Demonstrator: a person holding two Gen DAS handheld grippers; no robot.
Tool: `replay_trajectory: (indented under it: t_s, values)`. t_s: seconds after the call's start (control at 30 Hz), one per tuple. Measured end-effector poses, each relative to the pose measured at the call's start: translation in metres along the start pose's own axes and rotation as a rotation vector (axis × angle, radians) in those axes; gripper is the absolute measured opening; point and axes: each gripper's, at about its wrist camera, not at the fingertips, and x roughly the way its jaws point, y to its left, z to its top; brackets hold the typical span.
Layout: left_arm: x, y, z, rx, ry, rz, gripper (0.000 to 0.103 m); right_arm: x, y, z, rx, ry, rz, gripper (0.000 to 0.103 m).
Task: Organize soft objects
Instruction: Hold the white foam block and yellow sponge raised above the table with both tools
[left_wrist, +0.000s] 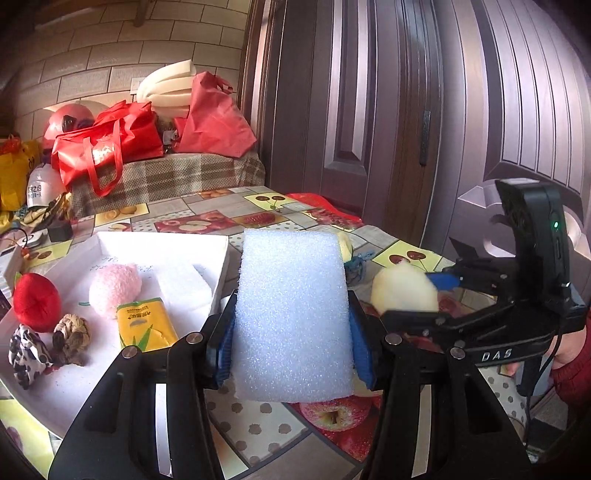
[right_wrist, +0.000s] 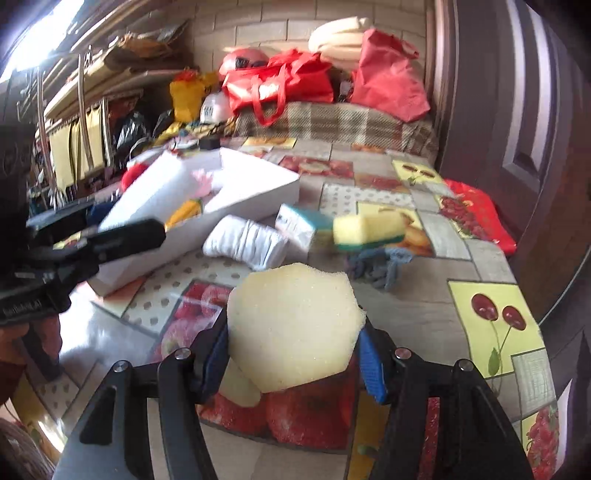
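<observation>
Left wrist view: left gripper clamped on white foam block, blue pads pressing both its sides, block upright and raised above fruit-print tablecloth. To its left, white box already holding pink fluffy ball, yellow tissue pack, small white foam piece, red plush ball, braided brown knot and black-and-white cloth knot. At right, right gripper seen side-on, closed on pale yellow sponge piece; red sleeve at frame edge. Right wrist view: right gripper with pale yellow sponge piece between its blue pads, pads apparently touching its edges, sponge held clear of tablecloth. Ahead, not yet sorted, resting on tablecloth beside white box: rolled white cloth, tissue packet, yellow-green scouring sponge and grey-blue rag. Left gripper at left, carrying white foam block near box rim. Judged progress: roughly half done, several soft things boxed, two more in grip and likely next for box, four left on tablecloth.
</observation>
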Motion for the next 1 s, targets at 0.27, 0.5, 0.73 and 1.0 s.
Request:
replay_trajectory:
  t_s: [0.27,0.5,0.73,1.0]
  values:
    - [-0.008,0.01,0.0,0.013,-0.042,0.058,0.051,-0.009,-0.005,0.016,0.115,-0.272,-0.137,0.061]
    - [-0.009,0.019,0.0,-0.014,-0.044,0.064,0.051,-0.009,0.001,0.019,0.121,-0.279,-0.113,0.061]
    - [-0.008,0.018,-0.002,-0.008,-0.049,0.068,0.052,0.002,0.001,0.021,0.228,-0.301,-0.074,0.061]
    - [-0.008,0.018,-0.002,-0.007,-0.049,0.068,0.051,0.006,-0.008,0.019,0.28,-0.278,-0.064,0.061]
